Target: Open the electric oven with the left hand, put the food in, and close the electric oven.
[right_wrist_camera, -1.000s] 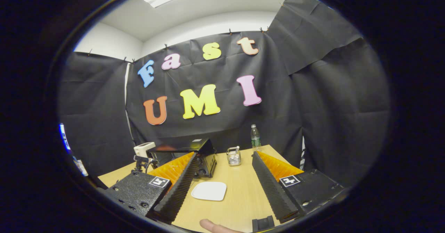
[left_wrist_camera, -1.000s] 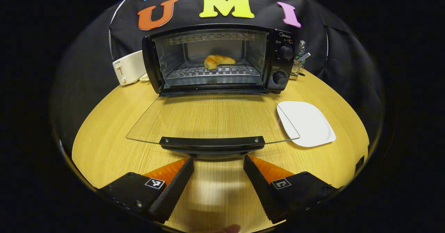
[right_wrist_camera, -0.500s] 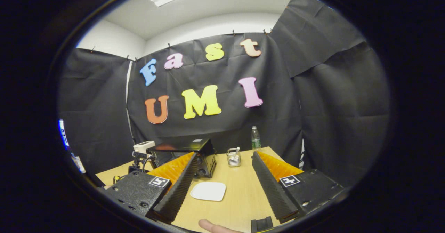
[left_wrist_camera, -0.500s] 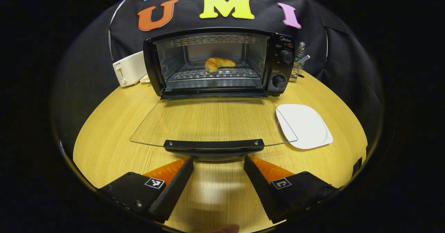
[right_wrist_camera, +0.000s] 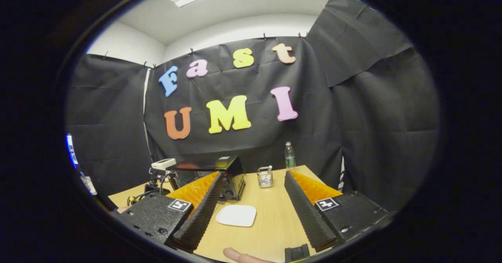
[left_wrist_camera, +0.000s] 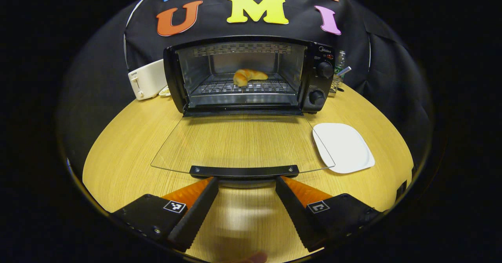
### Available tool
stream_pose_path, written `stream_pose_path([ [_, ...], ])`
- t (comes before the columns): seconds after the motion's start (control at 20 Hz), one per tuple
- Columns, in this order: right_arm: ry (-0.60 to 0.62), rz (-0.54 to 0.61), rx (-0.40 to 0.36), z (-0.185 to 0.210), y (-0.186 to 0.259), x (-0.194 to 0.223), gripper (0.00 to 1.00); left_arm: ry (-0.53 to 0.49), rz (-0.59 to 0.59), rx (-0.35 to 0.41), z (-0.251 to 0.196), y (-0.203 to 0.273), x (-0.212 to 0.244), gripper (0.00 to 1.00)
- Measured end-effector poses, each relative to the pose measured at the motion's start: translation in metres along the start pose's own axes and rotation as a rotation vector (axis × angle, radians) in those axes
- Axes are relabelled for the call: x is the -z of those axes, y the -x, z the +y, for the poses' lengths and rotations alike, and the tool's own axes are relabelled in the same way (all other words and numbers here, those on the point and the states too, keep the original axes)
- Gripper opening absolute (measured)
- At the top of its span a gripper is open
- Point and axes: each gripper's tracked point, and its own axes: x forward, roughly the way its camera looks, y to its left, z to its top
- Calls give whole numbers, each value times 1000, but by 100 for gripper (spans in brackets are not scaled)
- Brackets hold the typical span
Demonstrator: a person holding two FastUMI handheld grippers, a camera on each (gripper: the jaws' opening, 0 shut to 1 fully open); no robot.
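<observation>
Closer than a second before, the left gripper (left_wrist_camera: 246, 184) had its spread, empty fingers flanking the black handle (left_wrist_camera: 244, 171) of the oven's (left_wrist_camera: 251, 74) flat-lying glass door (left_wrist_camera: 243, 143). Bare desk (left_wrist_camera: 125, 137) lay left; a white plate (left_wrist_camera: 343, 147) sat right, its near corner under the glass. The croissant (left_wrist_camera: 248, 76) lay crosswise on the rack. The right gripper (right_wrist_camera: 251, 198) hung wide, empty, above the desk.

Open oven (left_wrist_camera: 251, 74) mouth, rack bare but for bread (left_wrist_camera: 248, 75) at back centre. Glass door (left_wrist_camera: 243, 143) down flat over mid desk (left_wrist_camera: 129, 137), handle (left_wrist_camera: 244, 171) just ahead of spread left tongs (left_wrist_camera: 246, 182). Plate (left_wrist_camera: 342, 147) beside door's right edge. Toaster (left_wrist_camera: 146, 78) at oven's left, bottle (left_wrist_camera: 339, 61) and holder (left_wrist_camera: 335, 80) at far right edge. Bare desk along left edge.
</observation>
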Motion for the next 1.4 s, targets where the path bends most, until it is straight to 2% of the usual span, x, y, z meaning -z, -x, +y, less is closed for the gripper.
stream_pose_path([
  [0.55,-1,2,5,-2,0,3,96,-3,-32,-2,-1,7,-11,96],
  [0.6,-2,3,5,-2,0,3,99,-4,-37,-3,-1,8,-14,96],
  [0.95,-2,-5,-11,4,2,2,96,-21,-77,-5,-2,17,-30,96],
  [1.2,3,-9,-14,4,2,2,96,-43,-169,-11,-2,27,-55,96],
  [1.4,4,-4,-12,4,0,2,96,-49,-183,-11,-1,30,-69,97],
])
